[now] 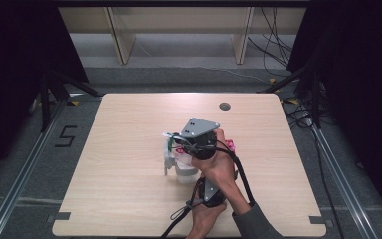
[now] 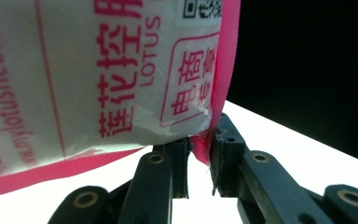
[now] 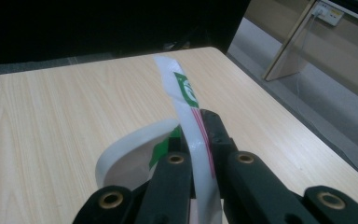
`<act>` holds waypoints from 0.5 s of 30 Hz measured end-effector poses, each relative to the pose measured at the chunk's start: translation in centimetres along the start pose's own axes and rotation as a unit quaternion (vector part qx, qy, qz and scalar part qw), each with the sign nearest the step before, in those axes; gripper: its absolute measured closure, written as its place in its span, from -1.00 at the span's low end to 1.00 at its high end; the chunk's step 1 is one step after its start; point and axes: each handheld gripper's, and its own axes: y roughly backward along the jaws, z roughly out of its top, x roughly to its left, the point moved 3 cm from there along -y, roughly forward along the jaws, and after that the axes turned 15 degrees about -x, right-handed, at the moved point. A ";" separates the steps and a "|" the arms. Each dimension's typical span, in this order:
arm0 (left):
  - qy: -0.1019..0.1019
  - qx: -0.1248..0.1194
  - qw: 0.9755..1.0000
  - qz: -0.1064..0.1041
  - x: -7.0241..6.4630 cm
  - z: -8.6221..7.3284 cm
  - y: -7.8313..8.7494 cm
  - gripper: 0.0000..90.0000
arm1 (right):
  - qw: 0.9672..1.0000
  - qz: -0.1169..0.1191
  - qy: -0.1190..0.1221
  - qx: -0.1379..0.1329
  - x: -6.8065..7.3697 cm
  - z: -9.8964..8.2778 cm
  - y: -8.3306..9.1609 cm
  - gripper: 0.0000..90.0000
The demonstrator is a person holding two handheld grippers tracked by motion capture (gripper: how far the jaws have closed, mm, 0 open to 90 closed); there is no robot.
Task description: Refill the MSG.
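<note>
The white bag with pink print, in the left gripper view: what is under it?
Under the white bag, the left gripper pinches its pink edge. Below is the pale table. The bag's contents cannot be seen; the printed film covers them.

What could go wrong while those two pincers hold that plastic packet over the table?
The left gripper pinches only the thin pink edge of the white packet; that slim hold could slip or tear the seam. The right gripper clamps a narrow white strip that curls away from its jaws; a hard pull might rip it off unevenly. If either grip fails, the packet could drop onto the table.
</note>
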 end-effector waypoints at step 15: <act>0.001 0.000 1.000 0.001 0.0 0.0 -0.1 0.74 | 1.000 -0.002 -0.005 0.003 -0.1 -0.2 -0.1 0.99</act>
